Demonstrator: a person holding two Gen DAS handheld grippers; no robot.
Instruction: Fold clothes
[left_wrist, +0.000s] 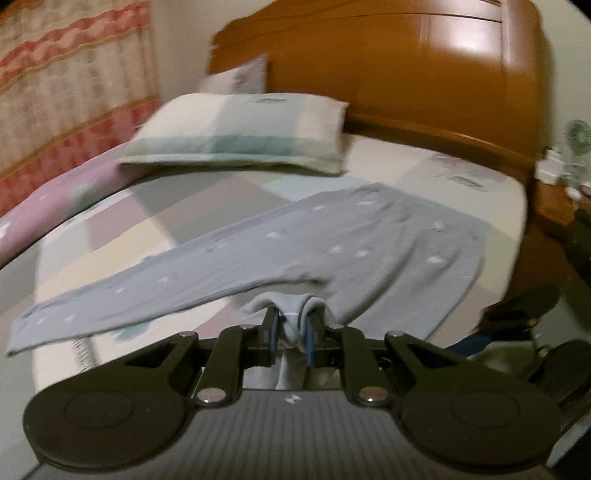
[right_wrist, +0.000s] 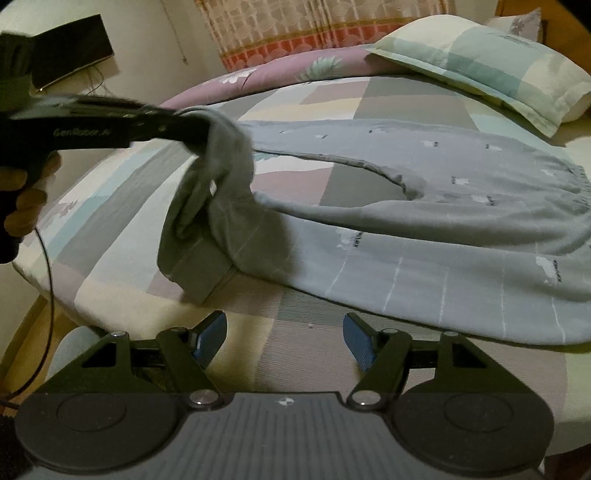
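Grey-blue patterned trousers lie spread on the bed, waistband to the right and one leg stretching left. My left gripper is shut on the cuff end of the near leg and holds it lifted off the bed. In the right wrist view the left gripper shows at left with the bunched leg end hanging from it, and the rest of the trousers lie flat. My right gripper is open and empty above the bed's near edge, just short of the trousers. It shows at the right edge of the left wrist view.
The bed has a patchwork sheet, a checked pillow and a wooden headboard. A pink quilt lies along the far side by the curtain. A nightstand with a small fan stands to the right.
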